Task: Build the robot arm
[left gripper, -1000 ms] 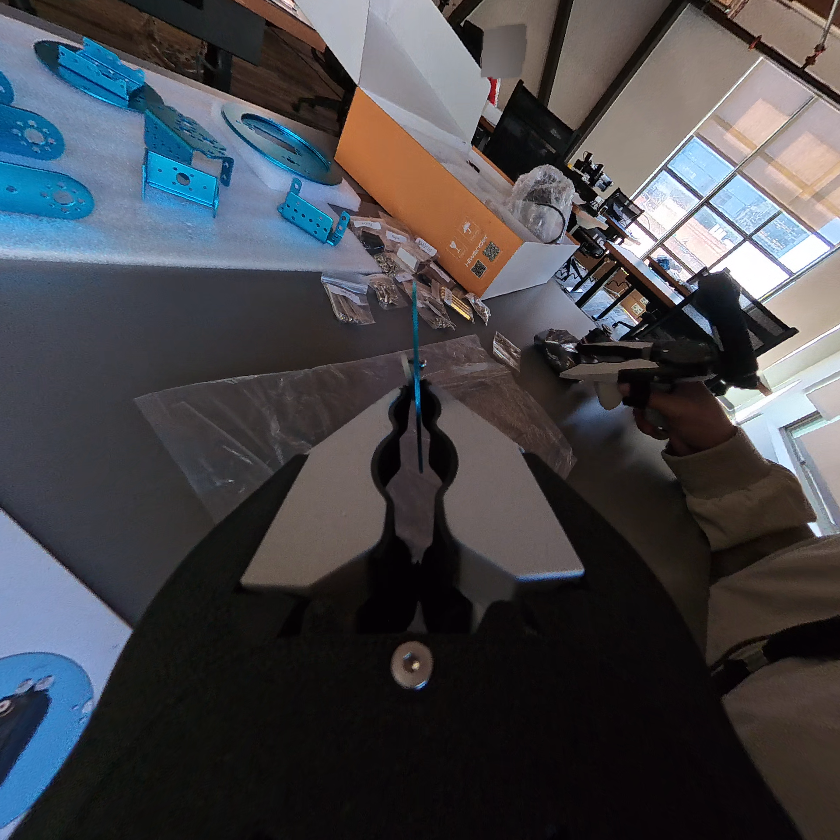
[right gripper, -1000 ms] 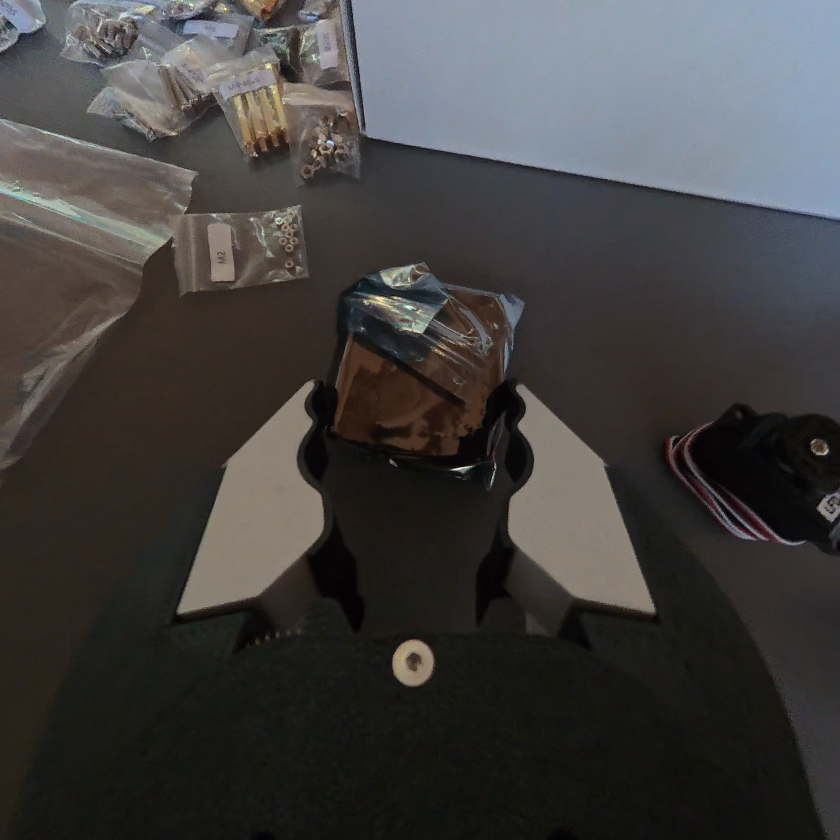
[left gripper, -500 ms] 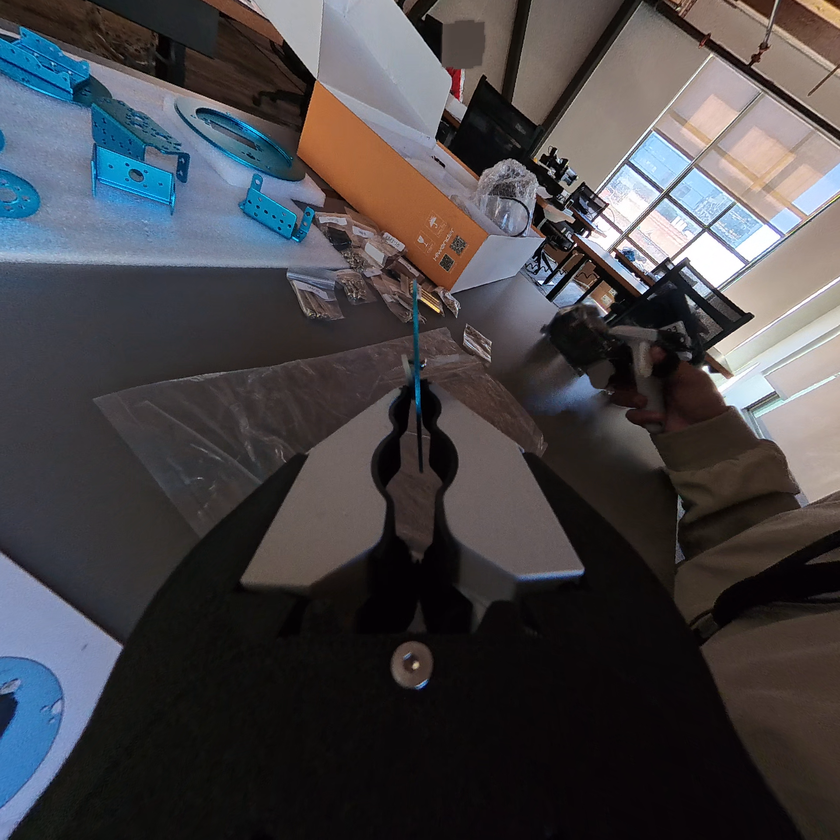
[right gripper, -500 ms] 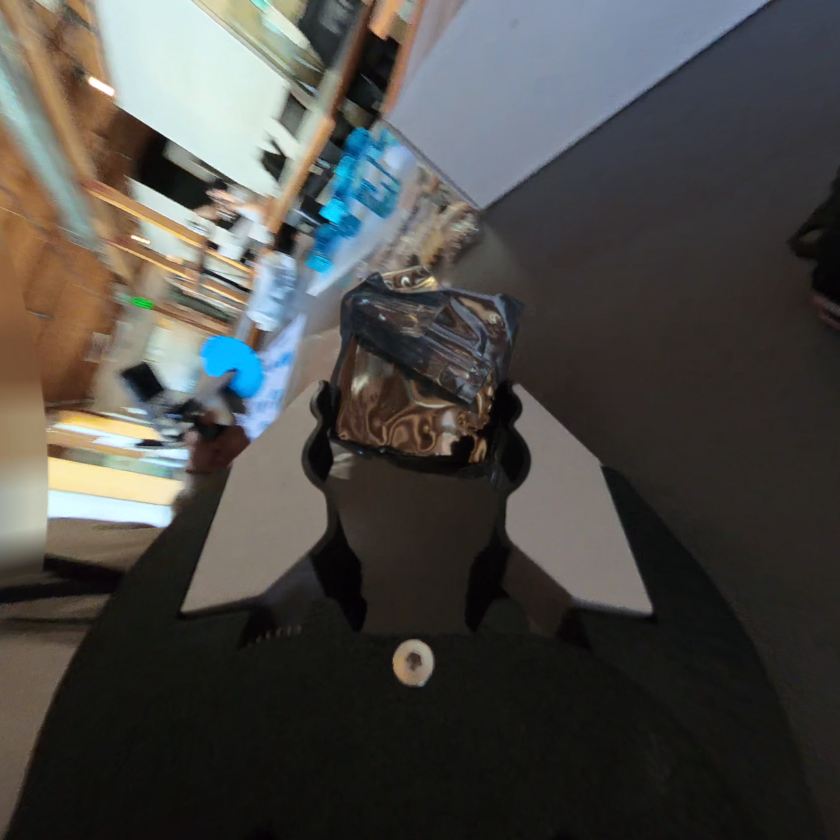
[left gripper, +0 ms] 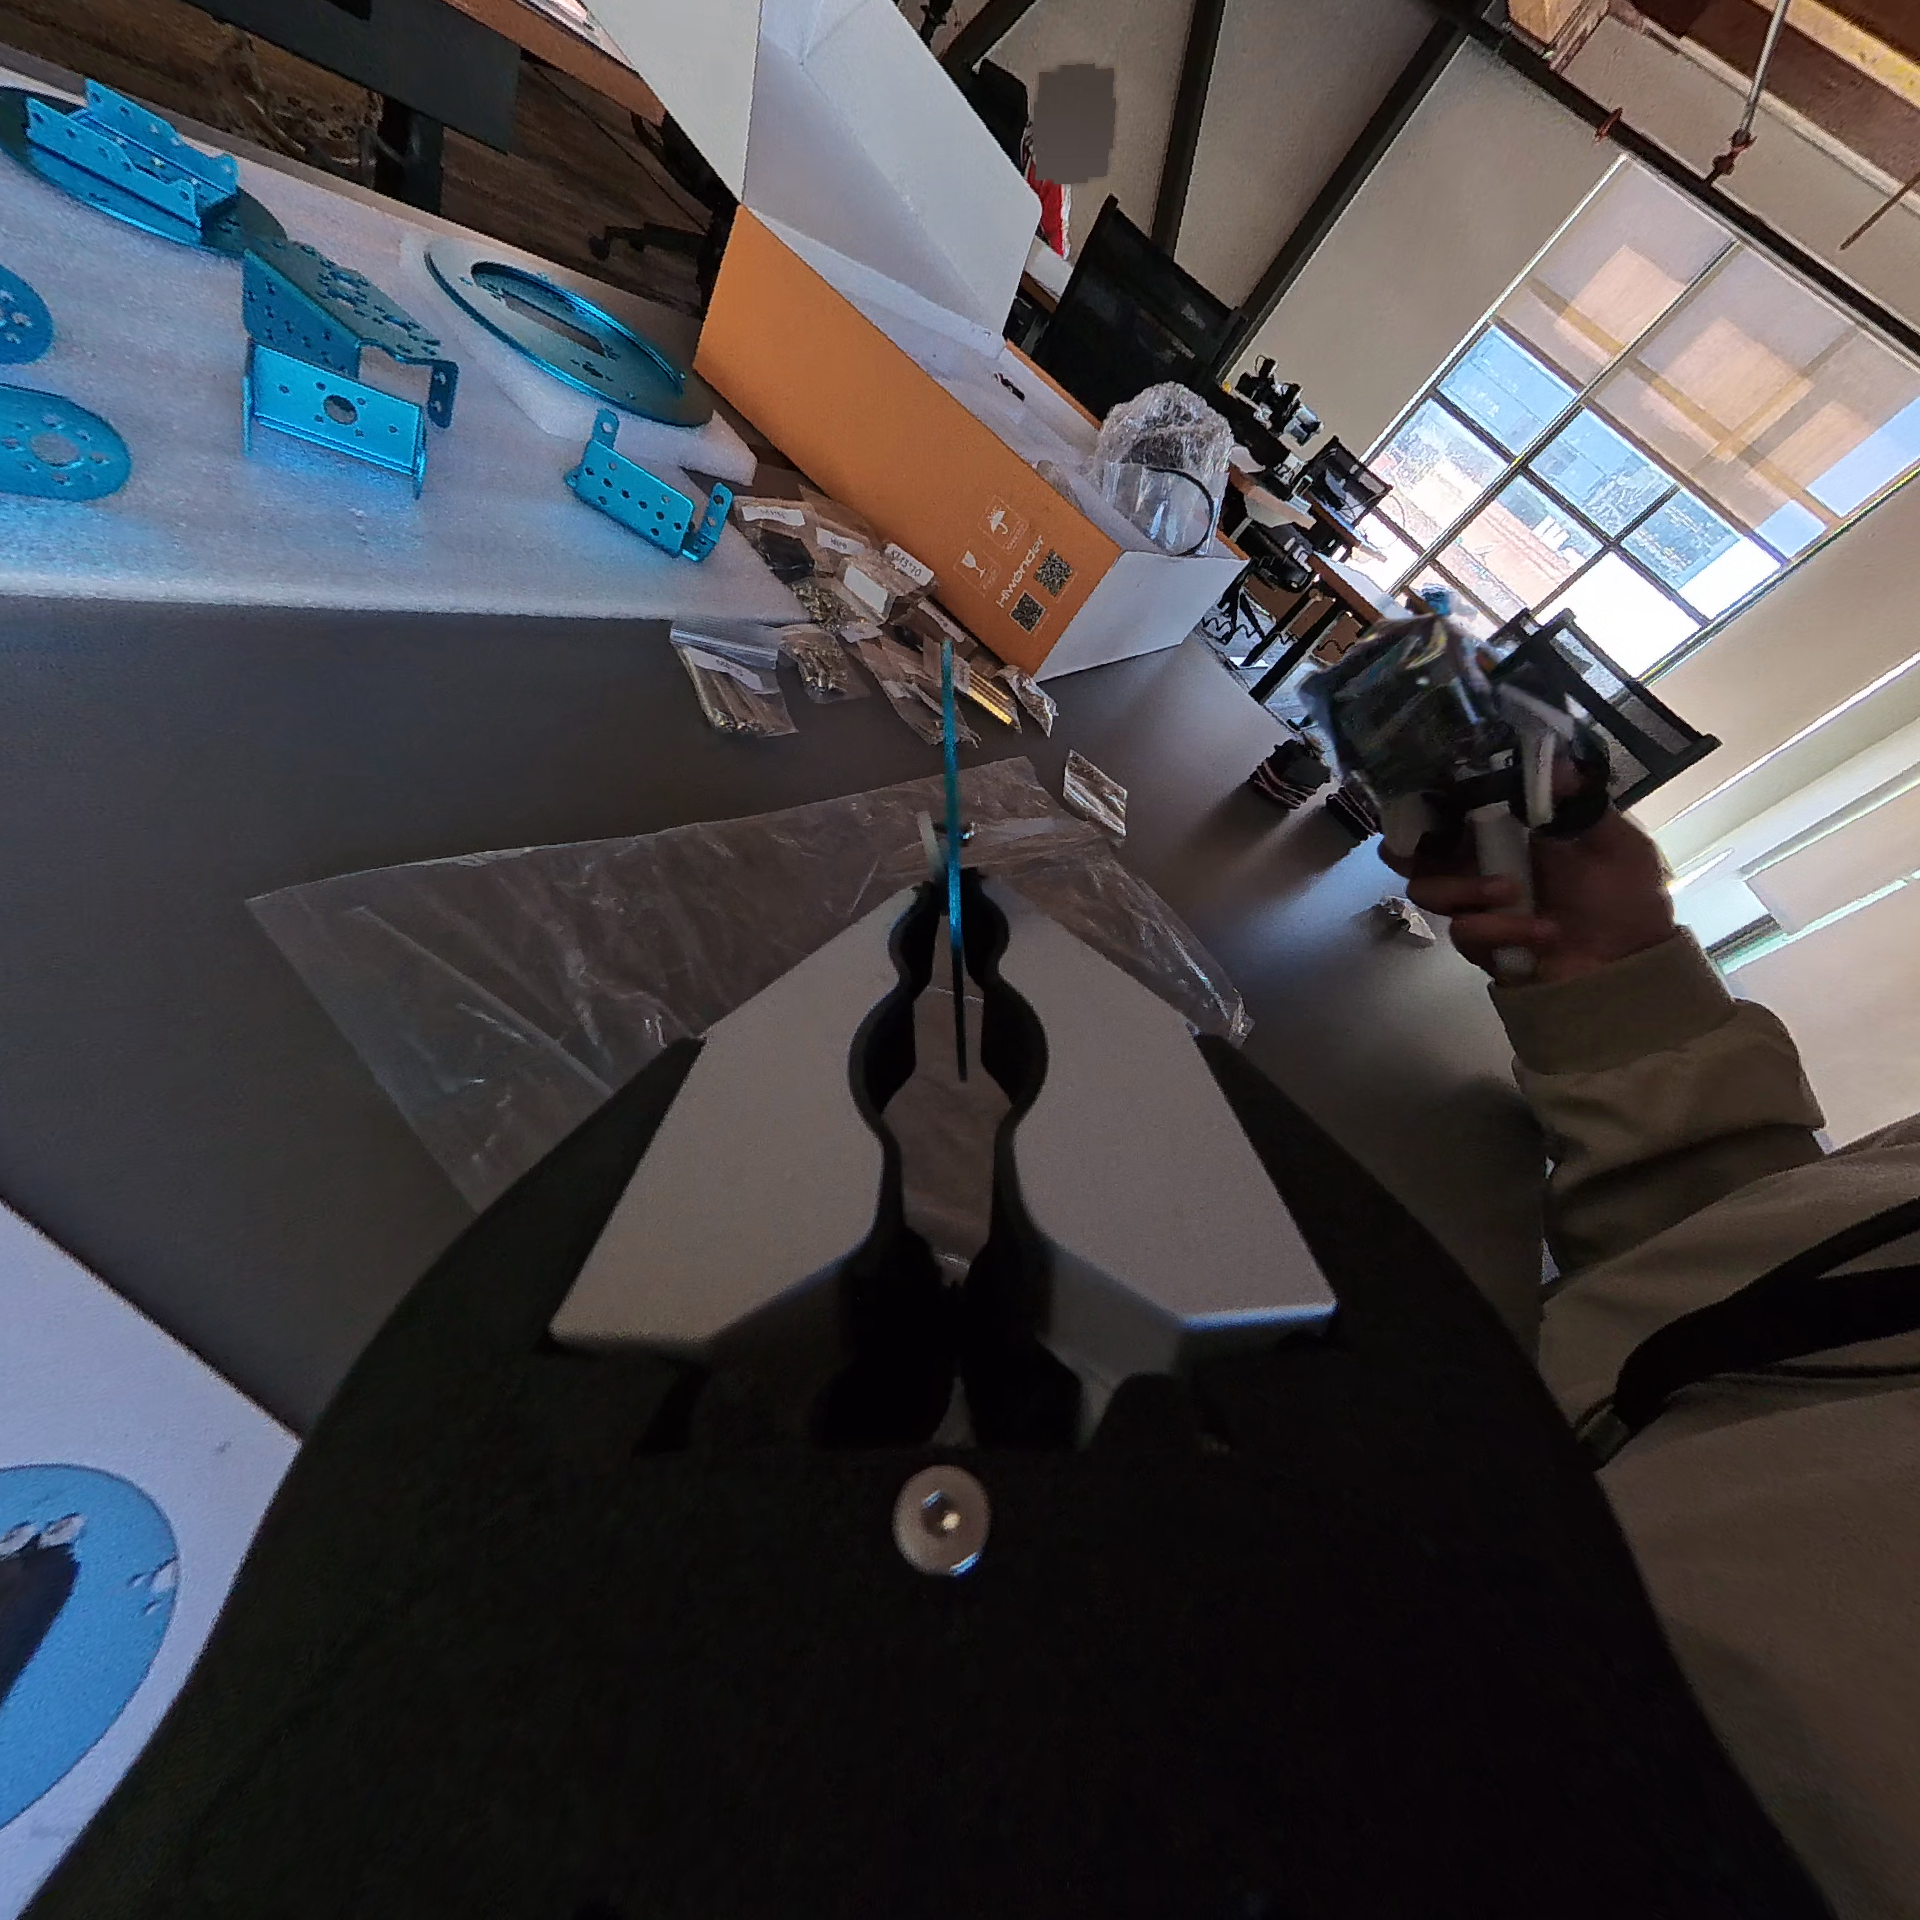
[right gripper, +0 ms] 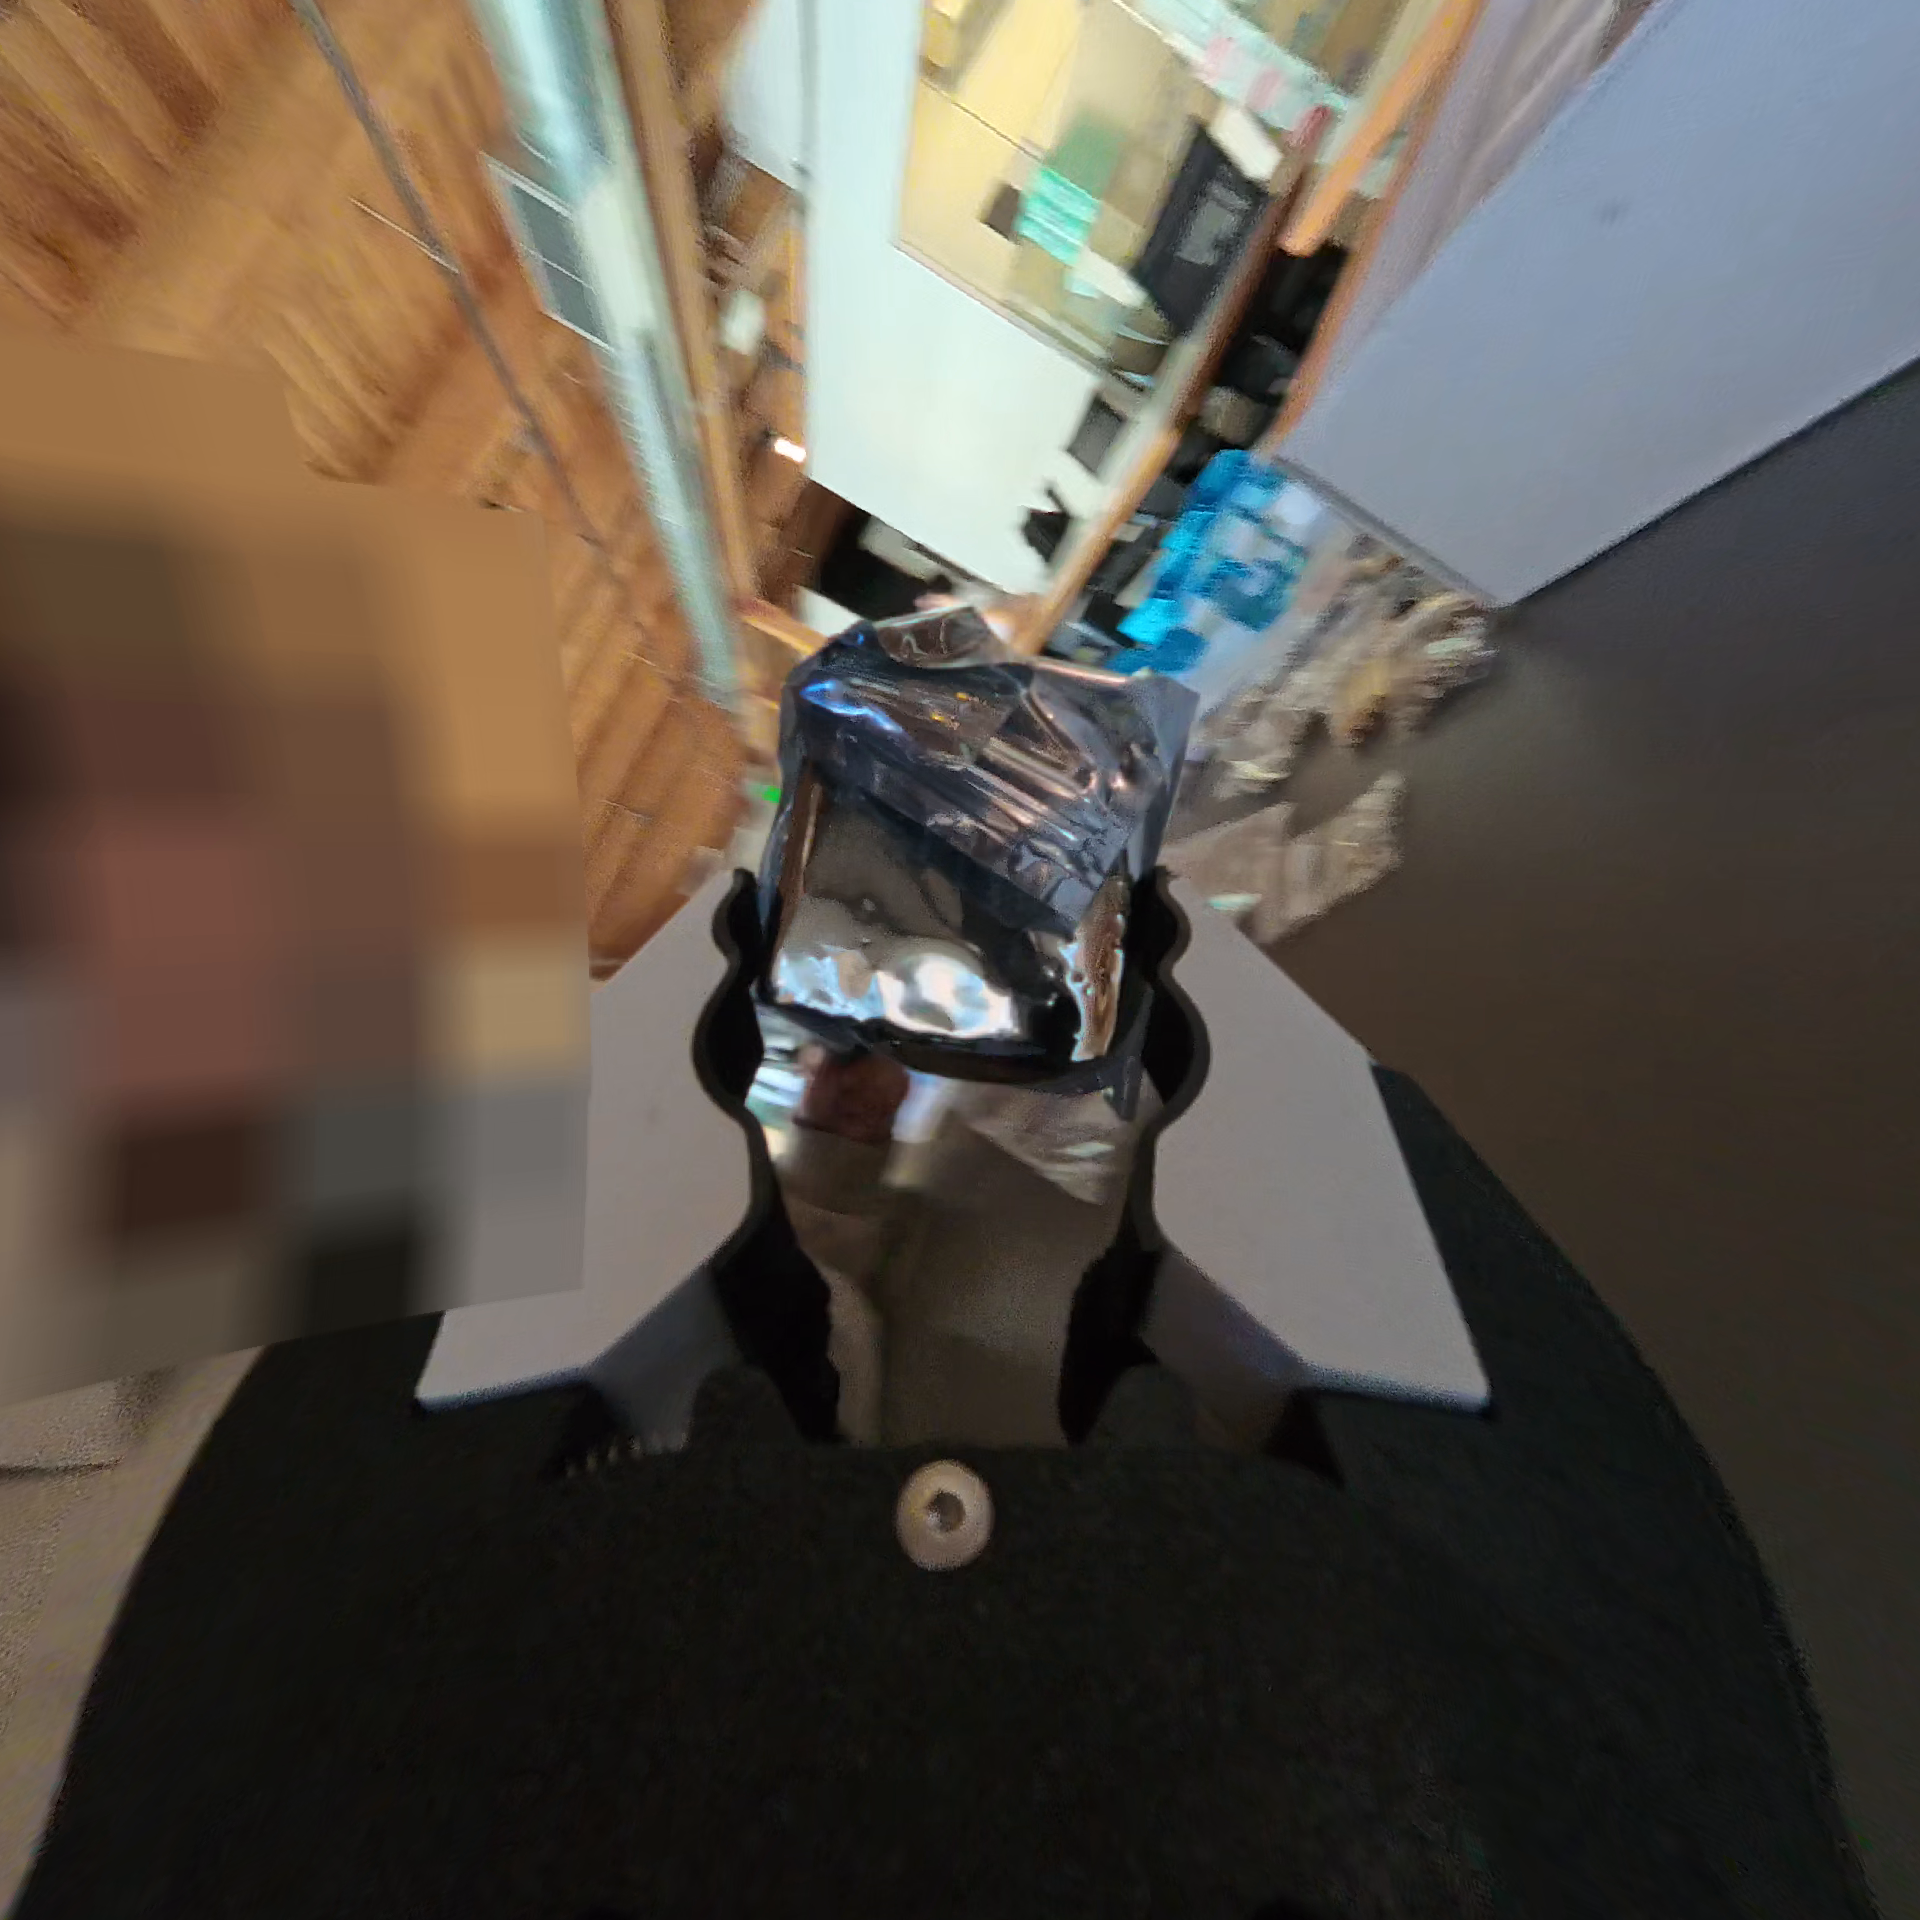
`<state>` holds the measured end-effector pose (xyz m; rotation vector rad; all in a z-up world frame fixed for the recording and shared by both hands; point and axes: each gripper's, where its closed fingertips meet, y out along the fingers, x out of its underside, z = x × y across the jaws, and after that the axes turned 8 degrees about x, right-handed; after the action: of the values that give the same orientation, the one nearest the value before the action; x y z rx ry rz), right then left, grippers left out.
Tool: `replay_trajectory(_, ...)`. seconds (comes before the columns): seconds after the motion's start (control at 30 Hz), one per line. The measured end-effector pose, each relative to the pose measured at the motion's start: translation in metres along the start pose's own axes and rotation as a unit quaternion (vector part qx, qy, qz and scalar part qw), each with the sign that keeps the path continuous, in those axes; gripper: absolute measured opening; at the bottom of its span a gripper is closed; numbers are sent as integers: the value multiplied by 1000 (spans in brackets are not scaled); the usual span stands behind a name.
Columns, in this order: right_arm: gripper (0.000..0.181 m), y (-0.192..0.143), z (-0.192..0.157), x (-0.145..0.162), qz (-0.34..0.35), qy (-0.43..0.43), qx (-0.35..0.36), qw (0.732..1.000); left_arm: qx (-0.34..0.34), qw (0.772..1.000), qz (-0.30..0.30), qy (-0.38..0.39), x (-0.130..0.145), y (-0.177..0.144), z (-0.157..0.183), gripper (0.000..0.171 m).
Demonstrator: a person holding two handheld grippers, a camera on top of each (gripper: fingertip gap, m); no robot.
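Pinched edge-on in the left gripper, a thin blue plate looks like glossy anodised metal. Beneath it lies crinkled clear plastic film on a matt grey table. The right gripper clamps a shiny foil-like wrapped block.

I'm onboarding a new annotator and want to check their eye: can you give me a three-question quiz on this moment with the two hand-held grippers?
1. True or false: the left hand-held gripper is shut on a thin blue plate seen edge-on.
2. Multiple choice: what does the right hand-held gripper hold? A) a brass standoff B) a shiny plastic-wrapped block C) a blue bracket
3. Fill in: in the left wrist view, the large clear plastic bag lies flat on the dark ____.

Key: 1 true; 2 B; 3 table.
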<state>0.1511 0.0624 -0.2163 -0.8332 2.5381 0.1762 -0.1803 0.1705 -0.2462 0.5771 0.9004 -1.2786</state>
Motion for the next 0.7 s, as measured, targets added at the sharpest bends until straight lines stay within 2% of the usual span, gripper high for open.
replay_trajectory(0.03,72,2,14,3,-11,-45,58,997,-2,1000,0,0,0,0,-1,4)
replay_trajectory(0.1,72,2,52,6,-42,-162,212,963,-4,1000,2,-1,-1,-1,-3,4)
replay_trajectory(0.17,72,0,76,3,-68,-261,319,909,-7,1000,3,-2,-1,-2,-4,4)
replay_trajectory(0.33,73,5,100,2,-122,-373,427,815,-20,1000,1,1,0,-3,-9,4)
replay_trajectory(0.4,73,7,105,4,-134,-391,445,795,-29,1000,-1,4,0,-4,-12,4)
replay_trajectory(0.57,72,5,114,9,-162,-398,479,765,-36,999,-4,7,0,-3,-14,4)
replay_trajectory(0.7,73,4,117,13,-172,-394,493,757,-45,999,-13,19,2,-1,-16,4)
